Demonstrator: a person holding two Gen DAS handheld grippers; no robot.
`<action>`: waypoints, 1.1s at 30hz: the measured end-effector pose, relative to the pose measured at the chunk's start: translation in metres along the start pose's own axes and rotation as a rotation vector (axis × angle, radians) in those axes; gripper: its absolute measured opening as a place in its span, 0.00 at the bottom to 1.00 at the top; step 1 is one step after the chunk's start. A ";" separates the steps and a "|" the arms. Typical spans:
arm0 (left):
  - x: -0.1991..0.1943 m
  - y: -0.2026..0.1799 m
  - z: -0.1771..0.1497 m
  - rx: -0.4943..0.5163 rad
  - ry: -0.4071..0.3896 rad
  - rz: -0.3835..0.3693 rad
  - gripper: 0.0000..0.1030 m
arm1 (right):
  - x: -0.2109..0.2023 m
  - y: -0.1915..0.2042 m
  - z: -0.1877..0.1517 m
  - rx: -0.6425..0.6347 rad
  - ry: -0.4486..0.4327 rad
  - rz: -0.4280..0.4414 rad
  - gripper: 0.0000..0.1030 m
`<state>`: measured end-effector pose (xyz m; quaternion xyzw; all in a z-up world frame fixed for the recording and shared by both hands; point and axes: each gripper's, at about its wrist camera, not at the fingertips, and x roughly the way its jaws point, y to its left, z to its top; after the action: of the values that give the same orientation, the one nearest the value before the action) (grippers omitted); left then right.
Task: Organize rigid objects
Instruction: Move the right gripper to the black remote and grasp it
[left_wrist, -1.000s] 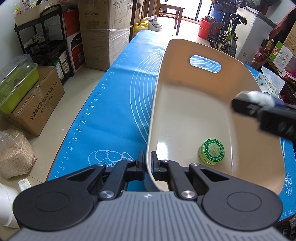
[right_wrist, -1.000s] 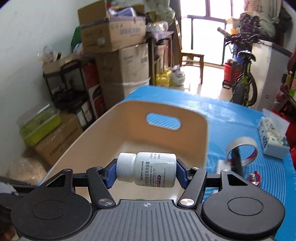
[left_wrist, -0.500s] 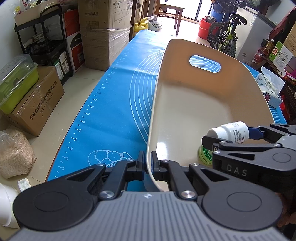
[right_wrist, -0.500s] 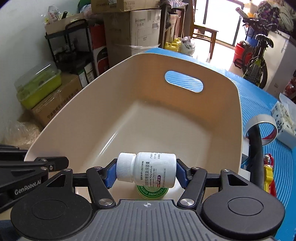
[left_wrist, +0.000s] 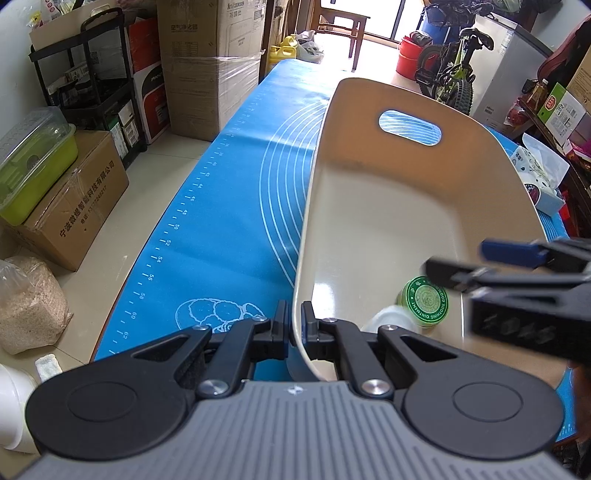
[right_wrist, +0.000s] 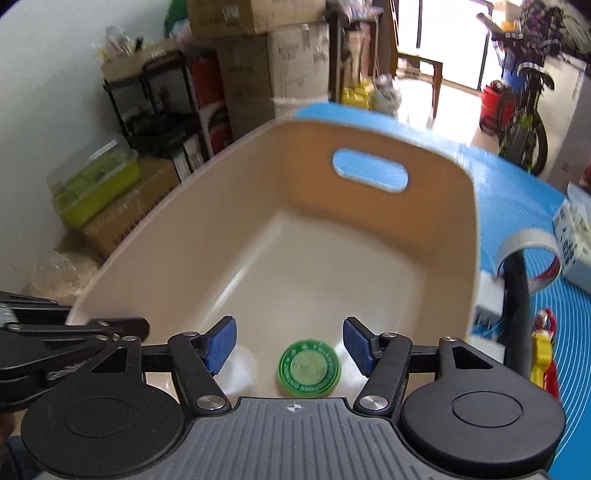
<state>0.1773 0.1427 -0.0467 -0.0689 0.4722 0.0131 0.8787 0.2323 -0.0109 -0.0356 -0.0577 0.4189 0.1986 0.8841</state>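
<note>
Half a second ago the right gripper (right_wrist: 288, 343) was clamped on a white pill bottle over the basin; now its blue pads (right_wrist: 219, 343) stand wide apart with nothing between them, and the bottle lies in the basin

Largest first: the beige plastic basin (left_wrist: 369, 206) sits on the blue baking mat (left_wrist: 229, 206), with its near wall pinched between the closed jaws of the left gripper (left_wrist: 291, 326), which steadies it. On the basin floor, close to that near wall, the white pill bottle (left_wrist: 388, 319) shows only as a pale blur, lying just beside the green ointment tin (right_wrist: 308, 367). Outside the basin on the right, a roll of tape (right_wrist: 528, 254) and a small red and yellow toy (right_wrist: 541, 354) wait on the mat

Judging from the blur, the bottle may be rolling; being round, it could knock the tin or settle under the right fingers, and a hasty withdrawal could clip it. If the left grip tugs, the basin could tip
</note>
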 end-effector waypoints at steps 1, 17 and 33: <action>0.000 0.000 0.000 0.000 0.000 0.000 0.07 | -0.007 -0.004 0.002 -0.002 -0.024 -0.009 0.69; 0.000 0.001 0.000 -0.005 0.002 -0.003 0.08 | -0.047 -0.144 -0.009 0.166 -0.119 -0.243 0.70; 0.000 0.001 0.000 -0.005 0.003 -0.004 0.08 | 0.011 -0.193 -0.027 0.208 -0.085 -0.281 0.66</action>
<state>0.1774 0.1436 -0.0462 -0.0721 0.4732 0.0127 0.8779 0.2963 -0.1909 -0.0741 -0.0155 0.3874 0.0308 0.9213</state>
